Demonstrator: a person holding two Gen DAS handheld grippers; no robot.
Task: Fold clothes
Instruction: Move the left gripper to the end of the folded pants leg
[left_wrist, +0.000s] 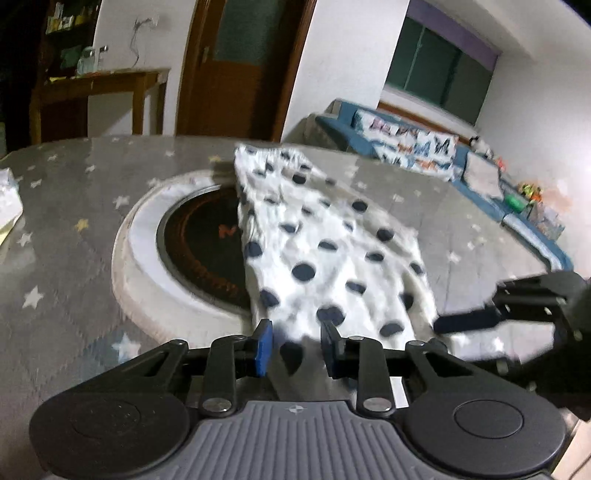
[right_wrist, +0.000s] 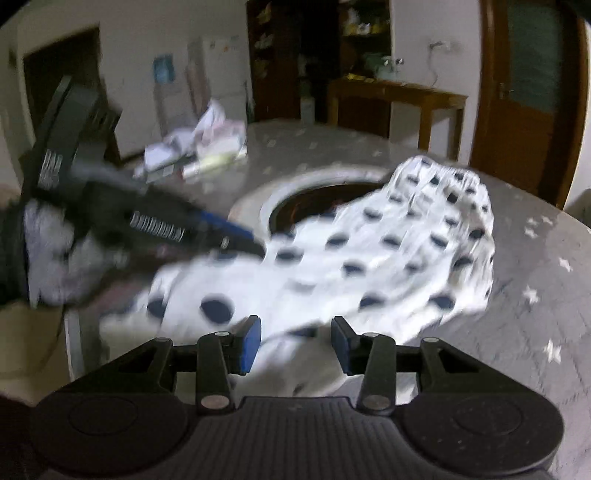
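Observation:
A white garment with dark blue dots (left_wrist: 325, 243) lies stretched across the grey star-patterned table (left_wrist: 74, 229), partly over a round inset burner. It also shows in the right wrist view (right_wrist: 388, 258). My left gripper (left_wrist: 295, 347) is open, its blue pads on either side of the garment's near edge. My right gripper (right_wrist: 295, 343) is open over the near edge as well. In the left wrist view the right gripper (left_wrist: 465, 319) reaches in from the right at the cloth's edge. In the right wrist view the left gripper (right_wrist: 236, 236) comes in from the left over the cloth.
The round burner with a white rim (left_wrist: 147, 221) sits in the table's middle. A pile of papers and cloth (right_wrist: 199, 147) lies at the far side. A blue sofa (left_wrist: 424, 147), a wooden side table (left_wrist: 107, 85) and a door (left_wrist: 243, 66) stand beyond.

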